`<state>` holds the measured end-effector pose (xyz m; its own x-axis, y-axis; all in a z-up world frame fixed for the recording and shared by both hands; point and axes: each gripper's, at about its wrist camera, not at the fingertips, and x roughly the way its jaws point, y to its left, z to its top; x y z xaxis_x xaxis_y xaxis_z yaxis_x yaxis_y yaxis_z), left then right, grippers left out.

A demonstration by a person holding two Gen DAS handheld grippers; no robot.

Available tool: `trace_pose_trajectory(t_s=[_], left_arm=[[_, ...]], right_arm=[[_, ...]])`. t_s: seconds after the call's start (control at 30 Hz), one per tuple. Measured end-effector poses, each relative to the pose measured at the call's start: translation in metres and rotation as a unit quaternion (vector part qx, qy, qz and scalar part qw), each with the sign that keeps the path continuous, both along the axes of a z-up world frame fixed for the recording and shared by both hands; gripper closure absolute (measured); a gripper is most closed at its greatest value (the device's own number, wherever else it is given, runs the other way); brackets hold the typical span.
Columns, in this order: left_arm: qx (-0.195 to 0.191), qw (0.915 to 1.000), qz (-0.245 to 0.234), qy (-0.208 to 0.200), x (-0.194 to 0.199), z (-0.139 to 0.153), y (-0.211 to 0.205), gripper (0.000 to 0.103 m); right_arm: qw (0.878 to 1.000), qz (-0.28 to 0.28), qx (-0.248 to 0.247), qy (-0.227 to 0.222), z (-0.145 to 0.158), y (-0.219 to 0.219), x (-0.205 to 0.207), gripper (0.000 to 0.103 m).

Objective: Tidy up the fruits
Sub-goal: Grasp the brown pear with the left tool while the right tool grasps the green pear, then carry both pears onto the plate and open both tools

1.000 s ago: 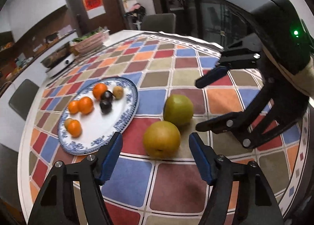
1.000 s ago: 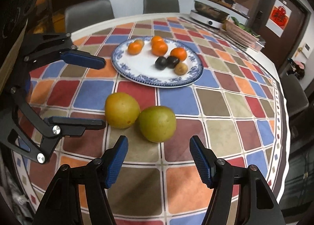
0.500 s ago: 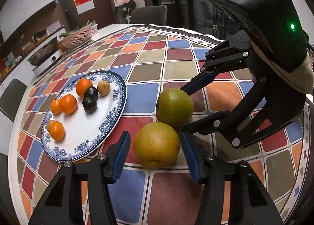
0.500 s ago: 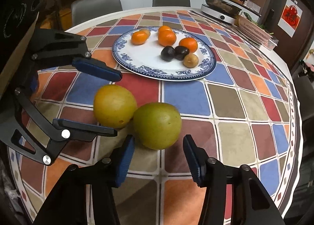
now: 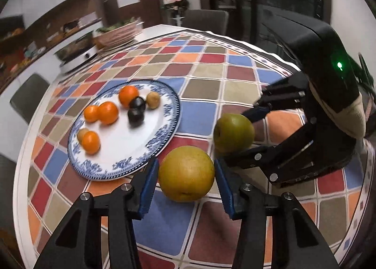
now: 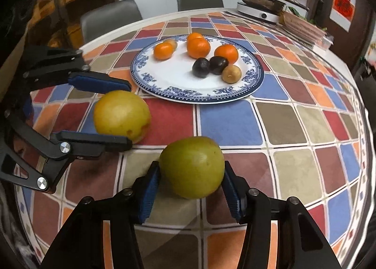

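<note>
My left gripper [image 5: 185, 181] is shut on a yellow pear [image 5: 186, 173], seen from the side in the right wrist view [image 6: 121, 115]. My right gripper [image 6: 191, 181] is shut on a green pear [image 6: 192, 166], which also shows in the left wrist view [image 5: 233, 132], lifted a little off the cloth. A blue-rimmed white plate [image 5: 131, 151] holds several oranges [image 5: 107, 112], two dark fruits [image 5: 135, 116] and small brown fruits [image 5: 153, 100]. The plate [image 6: 188, 91] lies just beyond both pears.
The round table has a checkered cloth [image 6: 293, 114]. An electric cooker [image 6: 260, 9] and a pink basket [image 6: 303, 28] stand at the far edge. Grey chairs [image 6: 110, 18] surround the table.
Both grippers have closed onto their pears. The green pear has risen off the cloth and both pears sit closer to the plate than before.
</note>
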<state>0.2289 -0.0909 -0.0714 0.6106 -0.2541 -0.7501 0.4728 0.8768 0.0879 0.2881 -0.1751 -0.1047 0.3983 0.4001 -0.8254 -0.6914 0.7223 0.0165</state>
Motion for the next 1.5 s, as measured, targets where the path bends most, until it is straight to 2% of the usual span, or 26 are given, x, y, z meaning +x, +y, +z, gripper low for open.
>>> trace_pose_trajectory(t_s=[0.17,0.4,0.97,1.2,1.5], left_arm=[[-0.02,0.9992,0.034,0.006,0.001,0.001,0.01,0.055],[-0.049,0.9964,0.069,0.008,-0.006,0.008,0.031,0.055],[-0.08,0.9904,0.096,-0.058,-0.023,0.062,0.066,0.055],[-0.091,0.9879,0.101,-0.076,-0.006,0.079,0.079,0.055],[-0.09,0.9871,0.11,-0.074,0.036,0.082,0.089,0.055]], right_arm=[[0.999,-0.03,0.021,0.011,0.0,-0.002,0.004,0.054],[0.996,-0.078,0.049,-0.005,0.013,-0.001,-0.007,0.054],[0.986,-0.121,0.105,-0.041,0.069,0.019,-0.024,0.054],[0.983,-0.135,0.116,-0.05,0.09,0.027,-0.008,0.054],[0.981,-0.153,0.111,-0.042,0.091,0.037,0.039,0.054]])
